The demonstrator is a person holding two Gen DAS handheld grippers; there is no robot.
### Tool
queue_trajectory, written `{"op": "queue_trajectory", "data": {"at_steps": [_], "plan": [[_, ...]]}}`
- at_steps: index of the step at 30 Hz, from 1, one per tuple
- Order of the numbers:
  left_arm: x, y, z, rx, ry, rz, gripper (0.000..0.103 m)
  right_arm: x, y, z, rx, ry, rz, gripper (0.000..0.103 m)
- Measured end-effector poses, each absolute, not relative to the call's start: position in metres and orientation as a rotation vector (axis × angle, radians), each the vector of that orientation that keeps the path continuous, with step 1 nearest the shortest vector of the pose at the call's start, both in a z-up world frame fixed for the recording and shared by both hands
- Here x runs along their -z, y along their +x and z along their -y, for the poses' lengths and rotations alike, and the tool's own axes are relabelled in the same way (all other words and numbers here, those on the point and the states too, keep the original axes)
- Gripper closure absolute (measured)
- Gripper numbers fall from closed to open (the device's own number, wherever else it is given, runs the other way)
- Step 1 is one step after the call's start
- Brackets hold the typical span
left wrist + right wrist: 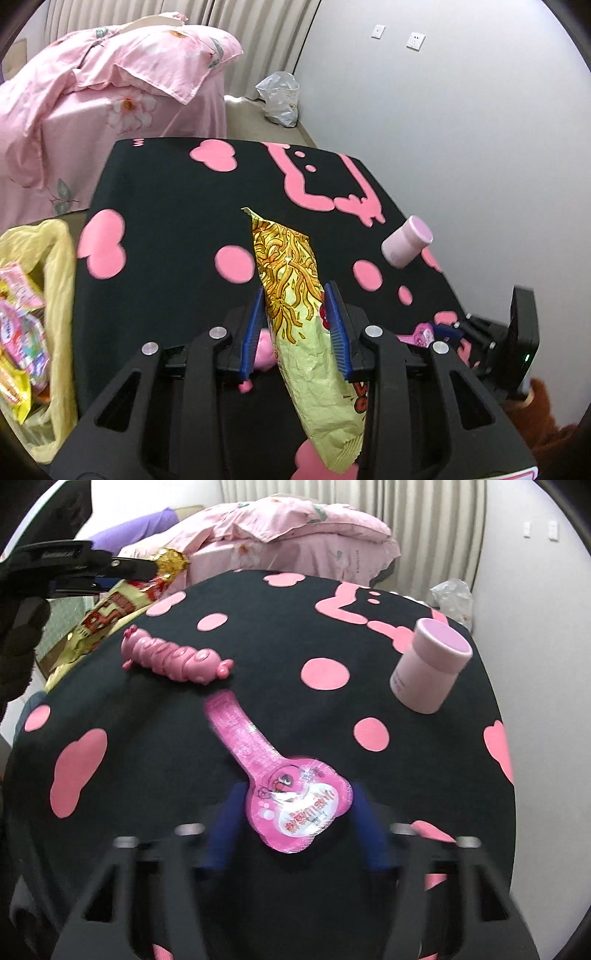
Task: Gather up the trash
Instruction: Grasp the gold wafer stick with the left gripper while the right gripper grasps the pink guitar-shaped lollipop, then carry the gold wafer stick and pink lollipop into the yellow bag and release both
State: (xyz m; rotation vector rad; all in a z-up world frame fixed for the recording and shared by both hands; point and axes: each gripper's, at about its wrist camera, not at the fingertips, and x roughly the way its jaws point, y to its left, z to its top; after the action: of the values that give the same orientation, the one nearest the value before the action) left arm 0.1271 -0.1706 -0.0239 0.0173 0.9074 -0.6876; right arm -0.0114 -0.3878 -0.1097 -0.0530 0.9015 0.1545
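Observation:
My left gripper (295, 291) is shut on a yellow noodle snack packet (291, 258), held lifted over the black tablecloth with pink shapes (177, 206). The right wrist view shows that gripper (110, 572) and its packet (110, 609) at the upper left. A pink guitar-shaped wrapper (295, 805) lies flat on the cloth. My right gripper (298, 794) is low over it, and its blurred blue fingers (229, 812) stand on either side of the wrapper's wide end without pressing it. At the table's left edge a yellow trash bag (55, 258) holds several wrappers.
A pink lidded jar (430, 668) stands at the table's right side. A pink caterpillar toy (173, 657) lies left of the middle. Behind the table are a bed with pink bedding (110, 92), a clear plastic bag (279, 98) on the floor, and a white wall close on the right.

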Motion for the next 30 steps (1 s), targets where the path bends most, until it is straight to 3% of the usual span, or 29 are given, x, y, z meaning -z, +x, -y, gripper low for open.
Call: {"op": "queue_trajectory", "data": {"at_steps": [12, 30], "plan": [[0.031, 0.116, 0.108, 0.599, -0.070, -0.900, 0.071, 0.059, -0.007, 0.362, -0.182, -0.070, -0.755, 0.055], [-0.001, 0.104, -0.037, 0.271, -0.143, -0.669, 0.071, -0.007, 0.049, 0.276, -0.322, -0.076, -0.641, 0.055]]}}
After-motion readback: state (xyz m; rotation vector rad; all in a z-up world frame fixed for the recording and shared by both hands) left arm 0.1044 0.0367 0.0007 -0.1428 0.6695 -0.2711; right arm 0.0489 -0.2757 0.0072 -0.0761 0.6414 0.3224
